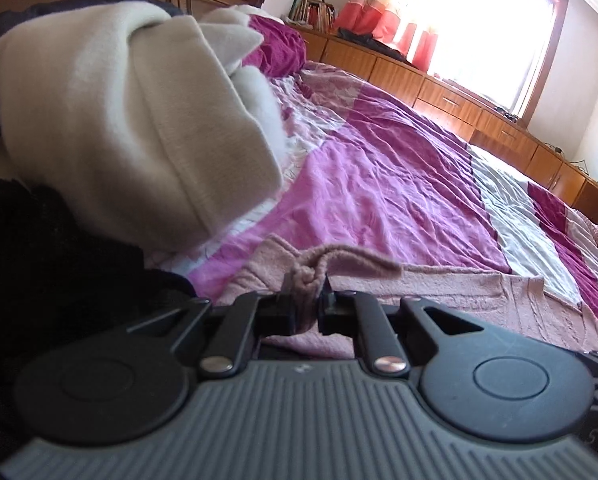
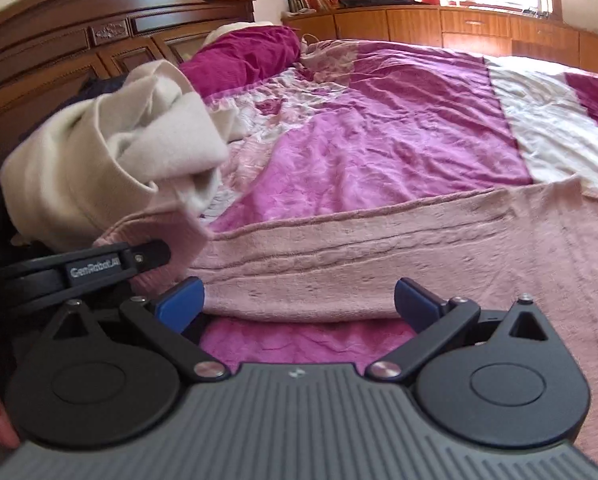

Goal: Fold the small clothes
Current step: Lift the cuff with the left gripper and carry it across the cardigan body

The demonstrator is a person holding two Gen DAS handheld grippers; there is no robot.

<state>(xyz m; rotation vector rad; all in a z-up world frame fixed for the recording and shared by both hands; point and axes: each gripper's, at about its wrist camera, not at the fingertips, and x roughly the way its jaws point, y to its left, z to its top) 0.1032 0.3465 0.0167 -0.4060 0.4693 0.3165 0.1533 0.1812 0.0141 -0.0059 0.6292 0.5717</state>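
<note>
A pink knit garment [image 2: 379, 248] lies spread across the purple bedspread [image 2: 379, 128], its near edge folded over. In the left wrist view my left gripper [image 1: 305, 296] is shut on a bunched corner of this pink garment [image 1: 439, 292], which it lifts slightly. My right gripper [image 2: 299, 304] stands open just above the garment's near edge, its blue fingertips [image 2: 183, 300] wide apart with nothing pressed between them. The left gripper [image 2: 99, 268] shows at the left of the right wrist view, wrapped in pink cloth.
A cream sweater [image 1: 119, 120] is heaped at the left, also seen as a cream pile [image 2: 99, 168]. Dark clothes [image 1: 39, 260] lie beside it. A magenta pillow [image 2: 243, 56] sits by the wooden headboard [image 2: 79, 40]. Low wooden cabinets [image 1: 459, 100] run under the window.
</note>
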